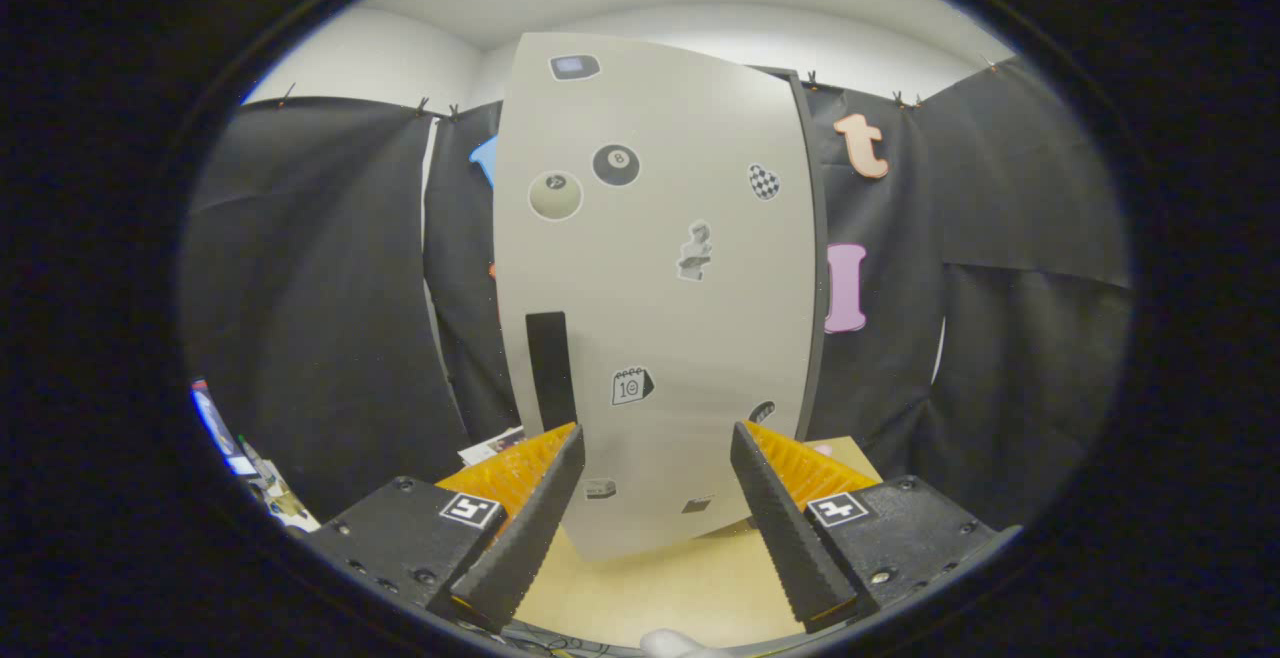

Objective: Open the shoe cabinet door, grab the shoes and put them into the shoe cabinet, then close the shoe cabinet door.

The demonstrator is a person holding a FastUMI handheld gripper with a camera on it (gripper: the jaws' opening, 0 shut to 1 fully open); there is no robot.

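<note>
A tall light-grey shoe cabinet (655, 288) stands upright just ahead of my fingers, its door face toward me and shut. Several stickers dot the door. A black vertical handle (550, 368) sits low on the door's left side, just above my left finger. My gripper (655, 448) is open, its two fingers spread wide with the lower part of the door showing between them and nothing held. The cabinet rests on a pale wooden tabletop (660, 588).
Black cloth walls close in behind and to both sides of the cabinet. Some papers and small clutter (255, 468) lie low at the left. A bit of white (675, 643) shows at the table's near edge under the fingers.
</note>
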